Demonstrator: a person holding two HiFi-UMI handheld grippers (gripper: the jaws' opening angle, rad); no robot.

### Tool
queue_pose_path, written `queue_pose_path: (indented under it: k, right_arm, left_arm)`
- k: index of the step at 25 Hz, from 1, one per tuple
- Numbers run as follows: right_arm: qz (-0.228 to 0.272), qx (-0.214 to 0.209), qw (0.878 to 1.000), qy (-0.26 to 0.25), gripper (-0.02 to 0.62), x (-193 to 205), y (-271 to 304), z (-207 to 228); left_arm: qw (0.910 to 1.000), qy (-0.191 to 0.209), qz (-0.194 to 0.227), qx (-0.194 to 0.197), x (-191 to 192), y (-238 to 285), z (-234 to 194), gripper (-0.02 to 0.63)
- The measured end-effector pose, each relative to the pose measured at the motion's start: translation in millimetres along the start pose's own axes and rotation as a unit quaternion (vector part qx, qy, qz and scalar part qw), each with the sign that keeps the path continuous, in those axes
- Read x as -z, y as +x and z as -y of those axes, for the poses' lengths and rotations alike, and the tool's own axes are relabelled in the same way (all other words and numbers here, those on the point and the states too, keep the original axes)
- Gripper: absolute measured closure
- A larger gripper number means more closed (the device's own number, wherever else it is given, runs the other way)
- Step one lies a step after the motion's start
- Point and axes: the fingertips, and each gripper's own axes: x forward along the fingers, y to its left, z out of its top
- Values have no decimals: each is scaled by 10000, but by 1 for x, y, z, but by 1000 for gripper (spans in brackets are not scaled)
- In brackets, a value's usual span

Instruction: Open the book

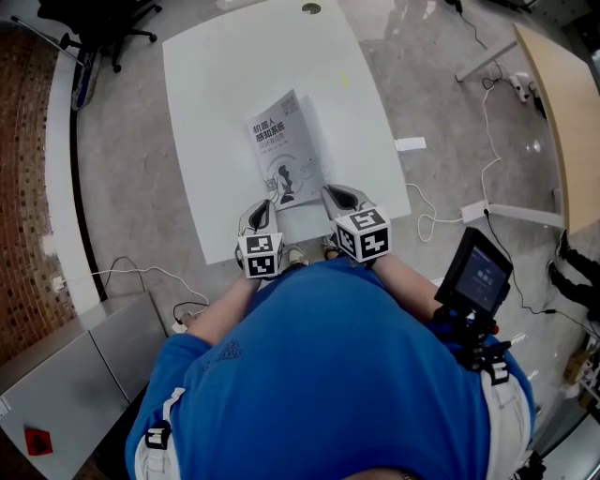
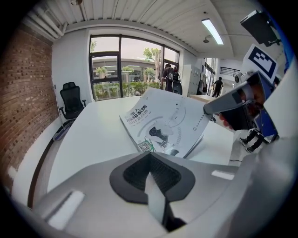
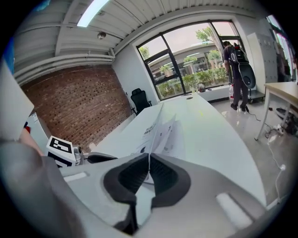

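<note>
A thin white book [image 1: 286,150] with a printed cover lies on the white table [image 1: 225,75], close to its near edge. My right gripper [image 1: 330,194] is shut on the near right edge of the cover, which stands lifted off the pages. In the right gripper view the cover's [image 3: 158,128] edge runs straight into the closed jaws of my right gripper [image 3: 149,158]. The left gripper view shows the raised cover [image 2: 163,123] pinched by the right gripper [image 2: 209,108]. My left gripper [image 1: 266,208] sits at the book's near left corner; in its own view the left gripper [image 2: 150,155] is shut with nothing in it.
A black office chair [image 1: 103,28] stands beyond the table's far left corner. A wooden desk [image 1: 562,112] is to the right, with cables and a power strip [image 1: 473,211] on the floor. A grey cabinet [image 1: 75,366] is at the near left. People [image 3: 237,60] stand by the windows.
</note>
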Motion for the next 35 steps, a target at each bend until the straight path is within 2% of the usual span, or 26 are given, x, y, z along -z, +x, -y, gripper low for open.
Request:
queue_pose_path:
  k: [12,23,35]
  right_arm:
    - [403,-403,9951,-812,586,-25,0,-32]
    - [599,-799,9849,-1414,588,-49,0,-70]
    - [457,-1363,9716,-1880,588,-44,15,-122]
  left_arm:
    - [9980,-275,492,-298,-17,-20,-7,600]
    - [9910,-648,933,-714,-28,-58,-21,600]
    - [9788,-1056,1075,-1386,-2,-114,-47,600]
